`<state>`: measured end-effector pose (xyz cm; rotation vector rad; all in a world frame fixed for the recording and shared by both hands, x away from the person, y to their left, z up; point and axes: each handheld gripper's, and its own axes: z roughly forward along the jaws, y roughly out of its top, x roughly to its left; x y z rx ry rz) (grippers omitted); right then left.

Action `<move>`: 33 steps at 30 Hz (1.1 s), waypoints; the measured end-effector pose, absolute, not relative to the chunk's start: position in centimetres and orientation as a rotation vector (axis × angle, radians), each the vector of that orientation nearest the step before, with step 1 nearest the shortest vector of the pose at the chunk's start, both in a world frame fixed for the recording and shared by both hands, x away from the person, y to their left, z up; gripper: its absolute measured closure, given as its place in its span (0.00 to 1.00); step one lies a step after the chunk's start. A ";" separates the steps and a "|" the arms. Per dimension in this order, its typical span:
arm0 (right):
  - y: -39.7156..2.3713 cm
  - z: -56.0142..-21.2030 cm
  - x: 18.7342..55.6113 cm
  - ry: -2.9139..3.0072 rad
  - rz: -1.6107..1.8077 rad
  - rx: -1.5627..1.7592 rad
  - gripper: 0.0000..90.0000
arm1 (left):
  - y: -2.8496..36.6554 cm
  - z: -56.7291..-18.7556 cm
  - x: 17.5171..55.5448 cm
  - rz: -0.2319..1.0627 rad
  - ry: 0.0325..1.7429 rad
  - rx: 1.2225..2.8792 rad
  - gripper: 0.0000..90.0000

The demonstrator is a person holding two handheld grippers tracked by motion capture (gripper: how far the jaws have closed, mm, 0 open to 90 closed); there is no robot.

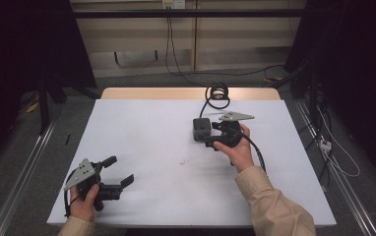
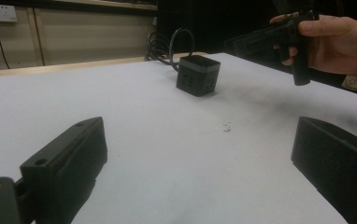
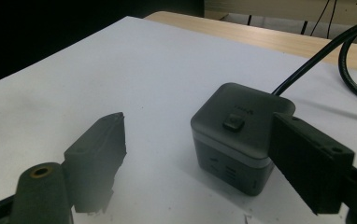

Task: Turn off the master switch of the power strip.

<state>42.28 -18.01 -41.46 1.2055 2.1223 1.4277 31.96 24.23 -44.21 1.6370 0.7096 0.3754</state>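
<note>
The right hand-held gripper [image 1: 209, 133] is standing open beside the black power cube [image 1: 201, 129] mid-bench [image 1: 141, 123]; the left hand-held gripper [image 1: 118, 172] is resting open near the front-left edge.

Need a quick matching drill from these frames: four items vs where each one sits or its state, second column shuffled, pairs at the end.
Column 1:
1. power cube
2. left gripper
3. coiled cable
4. right gripper

Column 2:
A. near the table's front left corner, jaws open on nothing
B. heaped at the far edge of the table
C. on the white sheet, right of centre, button on top
D. jaws open, one jaw in front of the cube's near corner

Pairs: 1-C, 2-A, 3-B, 4-D
</note>
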 end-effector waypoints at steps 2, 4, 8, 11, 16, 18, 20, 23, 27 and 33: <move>-18.2 -41.5 42.1 2.128 1.425 1.202 0.22 | 24.2 -44.2 32.0 0.377 0.710 1.639 0.04; -18.3 -41.6 41.9 2.136 1.422 1.195 0.21 | 24.2 -44.2 32.0 0.375 0.708 1.642 0.04; -18.7 -41.7 41.3 2.145 1.422 1.190 0.21 | 24.2 -44.2 32.0 0.375 0.706 1.646 0.04; -18.9 -41.8 40.9 2.153 1.427 1.184 0.21 | 24.2 -44.3 32.0 0.375 0.709 1.645 0.04; -19.3 -41.9 40.0 2.161 1.425 1.167 0.20 | 24.2 -44.3 32.0 0.376 0.709 1.645 0.04; -19.5 -41.9 39.7 2.165 1.429 1.163 0.20 | 24.2 -44.3 32.0 0.376 0.710 1.644 0.04; -19.7 -41.9 39.4 2.163 1.426 1.164 0.20 | 24.2 -44.3 32.0 0.377 0.709 1.644 0.04; -20.0 -42.0 38.9 2.170 1.419 1.156 0.20 | 24.1 -44.3 31.9 0.376 0.710 1.645 0.04; -20.2 -42.1 38.3 2.176 1.423 1.152 0.20 | 24.1 -44.3 32.0 0.376 0.707 1.649 0.04; -20.7 -42.2 37.6 2.176 1.433 1.148 0.20 | 24.1 -44.3 31.9 0.376 0.707 1.649 0.04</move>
